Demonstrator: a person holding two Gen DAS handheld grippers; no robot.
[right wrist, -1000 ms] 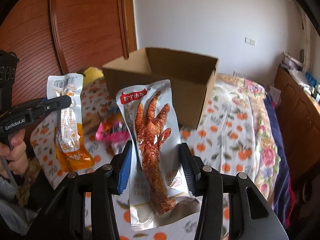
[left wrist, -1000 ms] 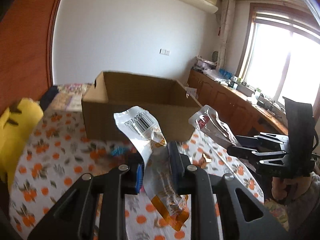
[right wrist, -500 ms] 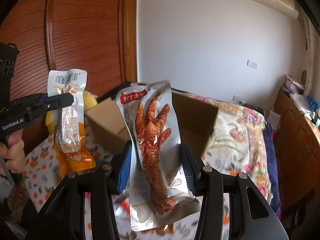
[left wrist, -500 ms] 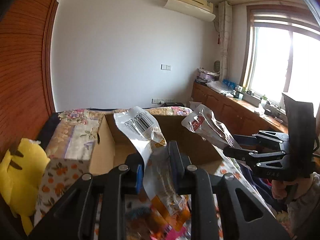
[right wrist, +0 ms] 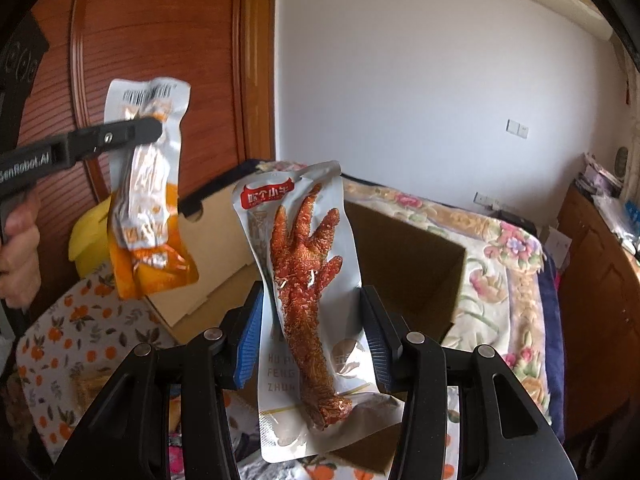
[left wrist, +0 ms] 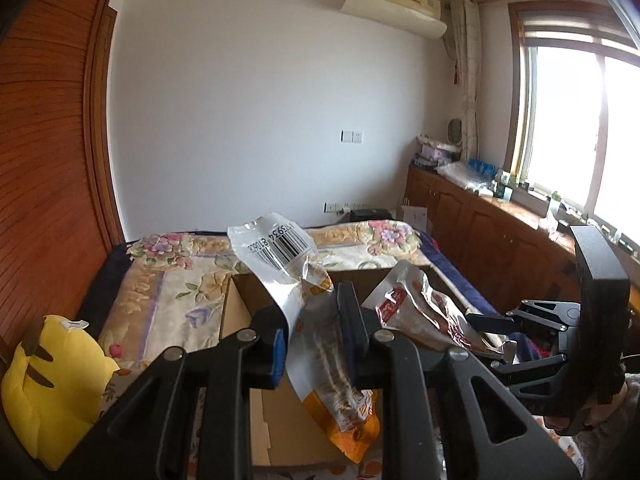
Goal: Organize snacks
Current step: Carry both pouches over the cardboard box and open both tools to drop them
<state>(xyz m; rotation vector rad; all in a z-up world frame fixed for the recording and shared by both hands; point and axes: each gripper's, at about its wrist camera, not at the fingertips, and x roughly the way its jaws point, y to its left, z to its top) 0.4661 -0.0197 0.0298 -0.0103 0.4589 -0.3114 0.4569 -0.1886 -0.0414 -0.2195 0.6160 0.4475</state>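
Observation:
My left gripper (left wrist: 314,344) is shut on an orange and silver snack packet (left wrist: 320,344) with a barcode at its top, held over the open cardboard box (left wrist: 240,320). It also shows in the right wrist view (right wrist: 148,200), hanging from the left gripper (right wrist: 152,130). My right gripper (right wrist: 312,336) is shut on a silver packet with a red chicken foot (right wrist: 308,280), held above the cardboard box (right wrist: 404,252). In the left wrist view that packet (left wrist: 420,312) and the right gripper (left wrist: 492,324) are at the right.
The box stands on a bed with an orange-print cloth (right wrist: 60,332) and a floral quilt (right wrist: 500,264). A yellow plush toy (left wrist: 52,384) lies left of the box. More snack packets (right wrist: 176,452) lie on the cloth. Wooden cabinets (left wrist: 500,248) line the right wall.
Both grippers have risen and moved forward with their packets, from in front of the box to above its opening. Both grips are unchanged.

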